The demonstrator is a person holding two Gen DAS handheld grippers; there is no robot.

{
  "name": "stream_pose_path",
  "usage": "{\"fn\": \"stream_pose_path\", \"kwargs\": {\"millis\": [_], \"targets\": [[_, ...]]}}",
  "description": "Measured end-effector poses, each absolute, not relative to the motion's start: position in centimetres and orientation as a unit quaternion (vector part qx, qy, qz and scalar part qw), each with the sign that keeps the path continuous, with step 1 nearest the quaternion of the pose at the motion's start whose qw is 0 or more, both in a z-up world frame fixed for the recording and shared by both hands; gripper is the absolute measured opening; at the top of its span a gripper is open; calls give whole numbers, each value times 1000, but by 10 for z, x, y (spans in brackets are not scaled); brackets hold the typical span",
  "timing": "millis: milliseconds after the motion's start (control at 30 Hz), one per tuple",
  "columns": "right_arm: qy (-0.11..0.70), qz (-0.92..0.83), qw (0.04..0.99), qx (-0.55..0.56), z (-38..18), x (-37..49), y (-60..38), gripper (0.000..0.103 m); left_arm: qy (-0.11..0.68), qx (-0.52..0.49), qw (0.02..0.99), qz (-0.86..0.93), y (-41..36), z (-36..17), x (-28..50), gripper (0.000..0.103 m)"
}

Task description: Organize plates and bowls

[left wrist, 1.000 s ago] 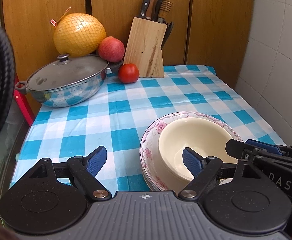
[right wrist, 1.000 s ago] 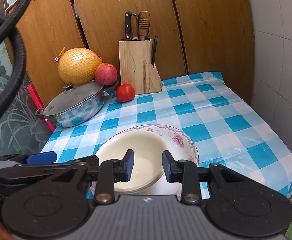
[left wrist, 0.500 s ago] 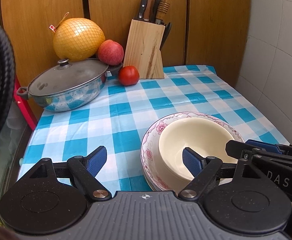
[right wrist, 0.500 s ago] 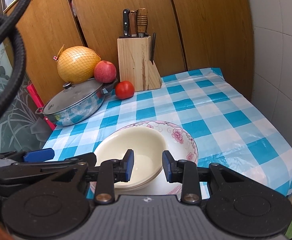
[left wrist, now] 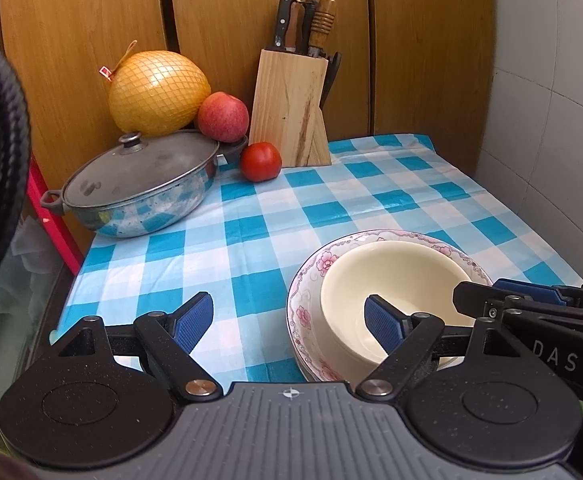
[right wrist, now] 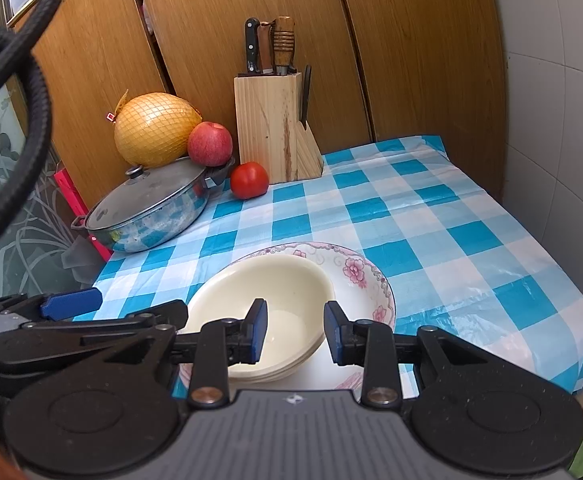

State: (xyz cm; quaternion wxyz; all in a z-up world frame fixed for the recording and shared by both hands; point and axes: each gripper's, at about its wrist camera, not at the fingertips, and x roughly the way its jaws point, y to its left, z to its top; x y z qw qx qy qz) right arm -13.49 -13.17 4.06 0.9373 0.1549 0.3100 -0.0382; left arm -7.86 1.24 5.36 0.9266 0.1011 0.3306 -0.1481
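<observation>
A cream bowl [left wrist: 391, 280] sits nested on other cream bowls inside a pink-flowered plate [left wrist: 311, 276] on the checked tablecloth, near the front edge. It also shows in the right wrist view [right wrist: 267, 288], inside the flowered plate [right wrist: 355, 272]. My left gripper [left wrist: 289, 322] is open and empty, its right finger over the bowl's near-left side. My right gripper [right wrist: 295, 332] is open and empty, jaws a narrow gap apart, above the bowl's near-right rim. The right gripper's fingers [left wrist: 531, 300] reach in from the right in the left wrist view.
A lidded steel pan [left wrist: 139, 192] stands at the back left, with a netted pomelo [left wrist: 157, 92] and an apple [left wrist: 222, 117] behind it. A tomato [left wrist: 260, 161] and a wooden knife block [left wrist: 291, 108] stand at the back. A tiled wall [left wrist: 551, 120] bounds the right side.
Both grippers have drawn back and up slightly, so the table looks a little farther. The bowls and plate have not moved. Both jaws stand as before.
</observation>
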Motion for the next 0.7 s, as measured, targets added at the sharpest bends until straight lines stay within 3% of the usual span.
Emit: {"fn": "stream_pose_path", "kwargs": {"millis": [700], "targets": [[305,-36,939,157,42,-137,-133,30,316,100,933,-143,16,55,-80,92]]}}
